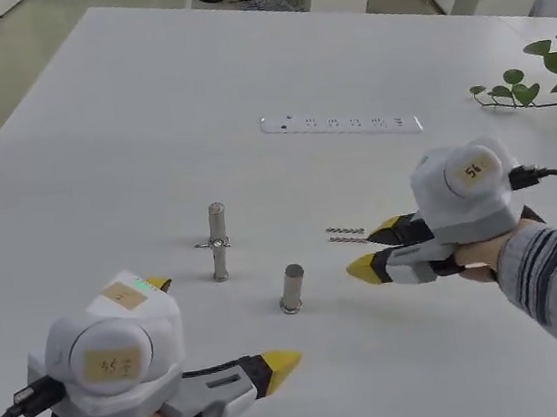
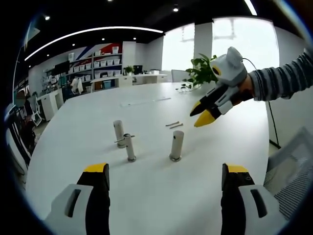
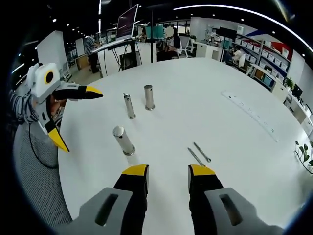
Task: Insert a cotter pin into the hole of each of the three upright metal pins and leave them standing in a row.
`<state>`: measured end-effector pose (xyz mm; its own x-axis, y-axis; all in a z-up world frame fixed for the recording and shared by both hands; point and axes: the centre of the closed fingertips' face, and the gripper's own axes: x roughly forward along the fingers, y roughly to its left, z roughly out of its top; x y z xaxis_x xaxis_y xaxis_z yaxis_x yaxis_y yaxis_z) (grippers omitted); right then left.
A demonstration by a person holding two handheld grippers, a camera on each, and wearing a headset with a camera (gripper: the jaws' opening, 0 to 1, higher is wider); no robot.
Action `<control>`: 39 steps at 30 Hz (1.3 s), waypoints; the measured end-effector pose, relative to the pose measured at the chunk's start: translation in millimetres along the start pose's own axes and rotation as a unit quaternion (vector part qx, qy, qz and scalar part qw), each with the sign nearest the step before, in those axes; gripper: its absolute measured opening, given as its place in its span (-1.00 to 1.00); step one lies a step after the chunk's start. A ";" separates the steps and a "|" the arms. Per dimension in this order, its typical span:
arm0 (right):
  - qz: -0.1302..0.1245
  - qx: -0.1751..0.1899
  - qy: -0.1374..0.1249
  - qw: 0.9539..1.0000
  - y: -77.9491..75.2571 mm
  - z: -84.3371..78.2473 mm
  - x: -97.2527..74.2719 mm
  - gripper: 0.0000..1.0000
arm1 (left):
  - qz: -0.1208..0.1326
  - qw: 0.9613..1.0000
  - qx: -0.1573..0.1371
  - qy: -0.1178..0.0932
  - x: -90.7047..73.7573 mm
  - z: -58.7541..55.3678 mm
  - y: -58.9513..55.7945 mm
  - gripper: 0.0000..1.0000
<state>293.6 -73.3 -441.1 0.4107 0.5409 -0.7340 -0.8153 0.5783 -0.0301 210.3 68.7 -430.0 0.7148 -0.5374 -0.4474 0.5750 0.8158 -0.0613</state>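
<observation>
Three upright metal pins stand near the table's middle. The far pin point(image 1: 216, 220) and the thicker near pin point(image 1: 292, 287) have bare holes. The middle pin point(image 1: 220, 260) carries a cotter pin point(image 1: 212, 243) through its top. Two loose cotter pins point(image 1: 347, 233) lie flat just ahead of my right gripper point(image 1: 369, 248), which is open and holds nothing. My left gripper point(image 1: 219, 321) is open wide and holds nothing, near and left of the pins. In the right gripper view the loose cotter pins point(image 3: 198, 154) lie just beyond the jaws.
A white power strip point(image 1: 339, 124) lies farther back on the white table point(image 1: 99, 138). Plant leaves point(image 1: 545, 77) reach in at the right edge. A cable runs from each gripper. Shelves and desks stand beyond the table.
</observation>
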 end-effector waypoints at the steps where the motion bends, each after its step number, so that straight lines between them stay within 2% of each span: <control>1: 0.009 0.009 0.003 1.000 -1.5 0.0 0.5 -0.44 | 0.000 1.000 0.000 0.000 0.1 0.1 -0.2 0.89; 7: 0.016 0.000 0.015 1.000 -14.0 1.6 6.0 -0.49 | -0.001 1.000 -0.003 0.004 2.3 -3.3 0.2 0.86; 9: 0.014 -0.017 0.018 1.000 -19.1 0.5 10.7 -0.50 | 0.001 1.000 0.001 0.002 2.6 -2.5 0.1 0.82; 11: 0.016 -0.033 0.039 0.999 -22.8 -6.1 15.4 -0.52 | 0.000 1.000 0.004 0.002 3.1 -2.3 -0.6 0.80; 15: 0.022 -0.032 0.044 0.998 -27.9 -7.3 25.2 -0.56 | -0.001 1.000 0.005 0.006 3.4 -3.7 -1.7 0.80; 18: 0.021 -0.045 0.063 0.997 -33.5 -11.4 30.9 -0.59 | -0.001 1.000 0.003 0.004 3.5 -3.5 -1.5 0.79; 23: 0.032 -0.038 0.077 0.996 -37.9 -15.2 38.4 -0.63 | -0.003 1.000 0.002 0.004 3.4 -3.4 -2.2 0.78; 26: 0.039 -0.047 0.093 0.994 -39.9 -19.8 41.4 -0.65 | -0.005 1.000 0.003 0.006 3.5 -4.0 -3.1 0.77; 30: 0.043 -0.049 0.096 0.993 -41.4 -19.5 42.9 -0.71 | -0.005 1.000 0.001 0.005 3.5 -3.8 -2.6 0.76; 34: 0.045 -0.063 0.121 0.990 -45.1 -25.1 45.7 -0.84 | -0.006 1.000 -0.002 0.008 4.2 -5.5 -2.3 0.75; 35: 0.045 -0.065 0.116 0.990 -45.3 -23.3 45.8 -0.86 | -0.006 1.000 -0.001 0.008 4.2 -5.8 -2.4 0.75; 37: 0.043 -0.066 0.126 0.989 -47.4 -24.6 45.7 -0.92 | -0.006 1.000 0.000 0.009 4.3 -6.1 -2.6 0.74; 39: 0.040 -0.083 0.134 0.987 -50.0 -25.3 46.2 -0.98 | -0.005 1.000 0.000 0.010 4.3 -6.7 -2.1 0.74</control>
<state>343.0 -92.7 -490.7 0.2372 0.3879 -0.8906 -0.9055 0.4203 -0.0581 209.5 66.1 -437.8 0.7002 -0.5416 -0.4651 0.5829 0.8099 -0.0656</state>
